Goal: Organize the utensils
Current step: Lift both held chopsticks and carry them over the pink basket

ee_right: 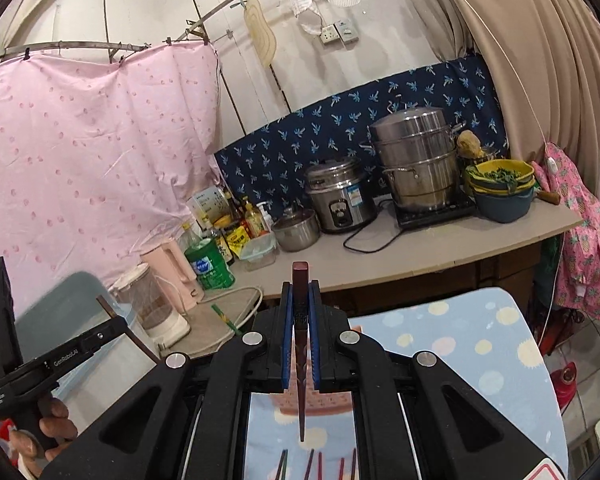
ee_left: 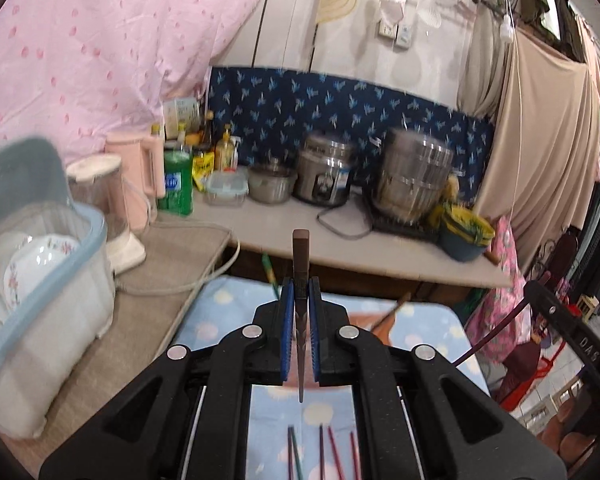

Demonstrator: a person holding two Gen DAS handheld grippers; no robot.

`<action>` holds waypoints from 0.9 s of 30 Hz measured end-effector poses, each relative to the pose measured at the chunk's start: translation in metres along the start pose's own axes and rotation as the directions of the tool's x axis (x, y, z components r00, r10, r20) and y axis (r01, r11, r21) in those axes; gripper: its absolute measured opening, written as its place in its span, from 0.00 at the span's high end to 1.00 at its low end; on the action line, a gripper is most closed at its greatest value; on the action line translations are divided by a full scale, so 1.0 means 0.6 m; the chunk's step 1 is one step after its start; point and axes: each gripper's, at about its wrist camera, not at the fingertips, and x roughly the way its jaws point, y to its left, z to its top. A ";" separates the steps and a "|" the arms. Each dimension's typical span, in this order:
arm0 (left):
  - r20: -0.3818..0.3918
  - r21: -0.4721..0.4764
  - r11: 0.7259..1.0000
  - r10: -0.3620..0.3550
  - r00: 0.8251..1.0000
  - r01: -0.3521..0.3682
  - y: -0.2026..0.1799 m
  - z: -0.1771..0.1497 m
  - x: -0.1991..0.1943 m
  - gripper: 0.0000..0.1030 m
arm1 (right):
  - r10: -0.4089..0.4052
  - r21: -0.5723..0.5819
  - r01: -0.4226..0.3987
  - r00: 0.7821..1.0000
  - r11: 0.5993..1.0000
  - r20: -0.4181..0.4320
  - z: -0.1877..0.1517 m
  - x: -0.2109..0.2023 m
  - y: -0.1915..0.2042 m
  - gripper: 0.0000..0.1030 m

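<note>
My left gripper is shut on a brown chopstick. The stick stands upright between the blue pads, thick end up and thin tip hanging below them. My right gripper is shut the same way on a dark red chopstick. Both are raised above a blue dotted cloth where several loose chopsticks lie. Those loose chopsticks also show low in the right wrist view. The left gripper's body and the hand holding it appear at the left of that view.
A clear bin of plates stands at the left beside a blender and pink kettle. On the counter behind are a green bottle, rice cooker, steamer pot and stacked bowls.
</note>
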 end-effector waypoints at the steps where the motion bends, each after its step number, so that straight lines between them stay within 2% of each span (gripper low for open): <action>1: 0.016 -0.006 1.000 -0.008 1.000 0.008 -0.004 0.015 0.006 0.93 | 0.004 0.004 -0.004 1.000 1.000 0.009 0.012 0.013 0.004 0.93; 6: 0.075 -0.018 1.000 -0.012 0.997 0.014 -0.016 0.063 0.046 0.93 | -0.005 0.007 0.004 0.999 1.000 0.037 0.048 0.072 0.015 0.93; 10: 0.063 -0.033 0.999 0.000 0.998 0.002 -0.011 0.070 0.094 0.93 | -0.023 0.002 0.023 1.000 1.000 0.020 0.046 0.129 0.014 0.93; 17: -0.033 -0.035 0.999 0.015 0.999 -0.016 0.004 0.023 0.177 0.93 | -0.030 -0.011 0.029 0.997 1.000 -0.069 0.003 0.211 0.003 0.93; 27: -0.131 -0.053 0.998 0.021 0.991 -0.028 0.028 -0.033 0.236 0.93 | -0.053 -0.042 0.047 0.984 0.998 -0.171 -0.062 0.270 -0.013 0.92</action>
